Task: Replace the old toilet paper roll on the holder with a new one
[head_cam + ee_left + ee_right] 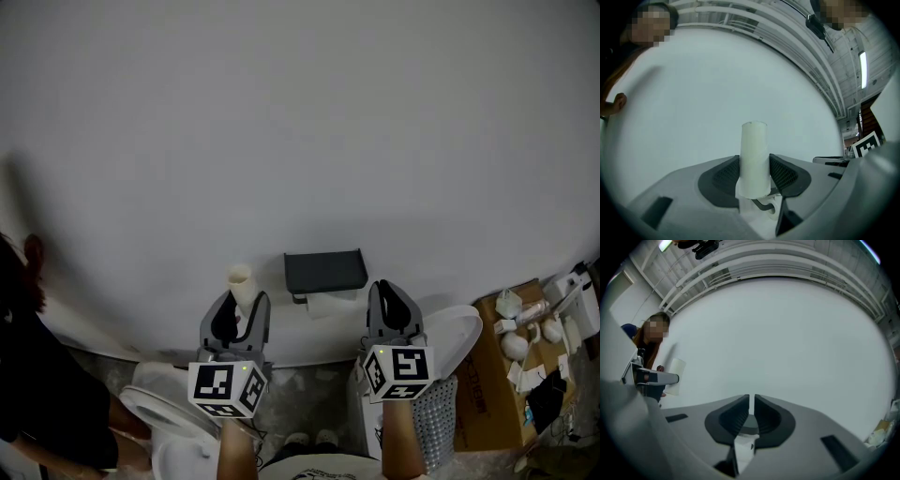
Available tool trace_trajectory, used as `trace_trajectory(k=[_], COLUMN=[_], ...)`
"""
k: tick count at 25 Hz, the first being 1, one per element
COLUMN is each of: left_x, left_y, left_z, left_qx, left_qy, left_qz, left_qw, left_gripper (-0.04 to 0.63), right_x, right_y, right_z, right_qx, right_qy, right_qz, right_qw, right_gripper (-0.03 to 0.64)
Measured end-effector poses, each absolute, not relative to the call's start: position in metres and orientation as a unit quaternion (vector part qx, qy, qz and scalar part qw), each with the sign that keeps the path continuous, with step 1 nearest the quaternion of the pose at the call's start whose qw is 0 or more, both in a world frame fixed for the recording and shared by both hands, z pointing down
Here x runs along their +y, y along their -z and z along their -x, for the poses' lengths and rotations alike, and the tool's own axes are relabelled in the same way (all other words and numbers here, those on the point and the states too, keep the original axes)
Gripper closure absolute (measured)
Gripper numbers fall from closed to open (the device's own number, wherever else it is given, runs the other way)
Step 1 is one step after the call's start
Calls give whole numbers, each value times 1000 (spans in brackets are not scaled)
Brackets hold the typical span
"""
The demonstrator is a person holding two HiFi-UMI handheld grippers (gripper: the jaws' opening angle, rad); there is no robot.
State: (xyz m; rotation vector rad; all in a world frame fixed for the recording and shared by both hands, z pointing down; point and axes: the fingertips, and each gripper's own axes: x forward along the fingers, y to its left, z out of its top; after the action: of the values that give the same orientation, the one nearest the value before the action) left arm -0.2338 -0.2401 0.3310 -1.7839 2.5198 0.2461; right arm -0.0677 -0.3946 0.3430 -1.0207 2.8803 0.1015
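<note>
Your left gripper (754, 172): fingers clamped on white cardboard tube (754, 157), pads pressing both sides; tube upright, top well above pads. Your right gripper (751, 412): fingers almost together, thin slit, nothing between. Both point at grey wall (300, 141), side by side, apart. Black holder (324, 271) on wall between them, farther off; white paper (328, 303) hangs just under it. Near left: toilet bowl (155, 405). Right: cardboard box (495, 380).

Toilet (159, 441) cut by bottom edge, items (517, 342) on cardboard box (483, 394) indistinct
</note>
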Motion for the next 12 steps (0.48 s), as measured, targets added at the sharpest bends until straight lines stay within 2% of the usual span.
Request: trace_trajectory(k=[12], left_x=[-240], left_y=[-331], left_z=[236], left_qx=[817], left_qy=[-77], left_qz=[571], left_qw=[24], left_gripper=[397], right_x=[-398], right_y=[-343], right_z=[70], right_qx=[942], right_qy=[-29], right_qz=[331], right_qw=[43], right_gripper=[607])
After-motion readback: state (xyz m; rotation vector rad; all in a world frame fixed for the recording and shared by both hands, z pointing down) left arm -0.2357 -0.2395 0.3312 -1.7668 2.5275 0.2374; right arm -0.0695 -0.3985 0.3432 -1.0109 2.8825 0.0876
